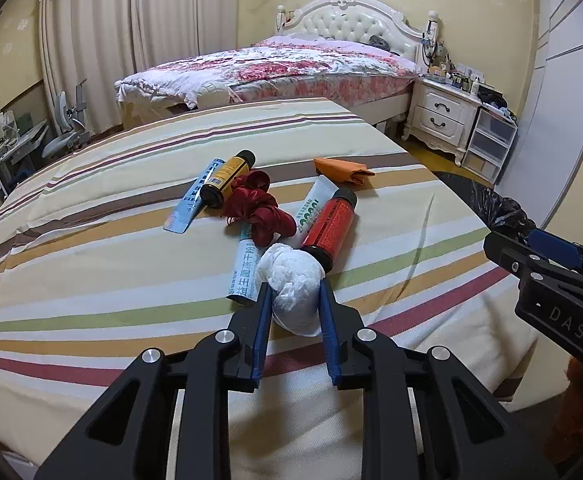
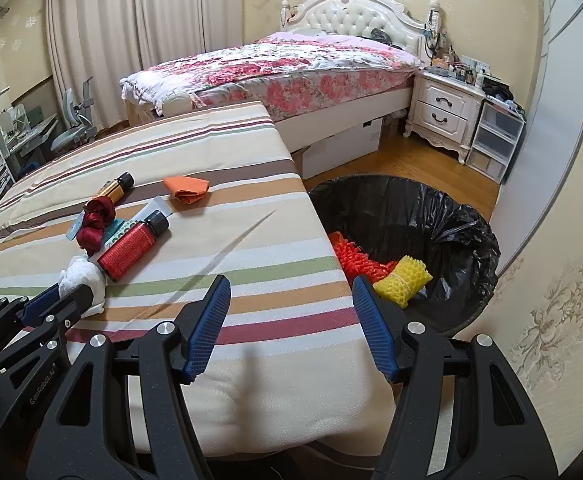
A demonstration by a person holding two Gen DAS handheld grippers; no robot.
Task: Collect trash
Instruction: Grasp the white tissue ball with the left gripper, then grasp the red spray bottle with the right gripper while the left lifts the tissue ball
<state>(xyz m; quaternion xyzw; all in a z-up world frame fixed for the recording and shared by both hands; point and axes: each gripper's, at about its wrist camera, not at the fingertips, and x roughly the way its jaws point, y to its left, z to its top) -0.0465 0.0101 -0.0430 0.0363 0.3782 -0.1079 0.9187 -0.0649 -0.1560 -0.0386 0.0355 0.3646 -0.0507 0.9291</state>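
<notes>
A crumpled white tissue ball (image 1: pixel 291 272) lies on the striped bedspread (image 1: pixel 91 280), and my left gripper (image 1: pixel 294 286) is shut on it, one blue pad against each side. In the right wrist view the same tissue (image 2: pixel 85 274) shows at the tip of the left gripper (image 2: pixel 57 298). Just beyond it lie a red bottle (image 1: pixel 327 228), a white tube (image 1: pixel 317 200), a light-blue sachet (image 1: pixel 243 272), a dark red ribbon bundle (image 1: pixel 259 208), a yellow bottle (image 1: pixel 225 178) and an orange folded scrap (image 1: pixel 343 170). My right gripper (image 2: pixel 290 280) stands open and empty over the bed's corner, beside the bin.
A bin lined with a black bag (image 2: pixel 411 208) stands on the wooden floor right of the bed corner, holding orange and yellow foam nets (image 2: pixel 403 280). Behind are a floral bed (image 2: pixel 291 68), a white nightstand (image 2: pixel 443 112), plastic drawers (image 2: pixel 491 140) and a desk chair (image 2: pixel 75 128).
</notes>
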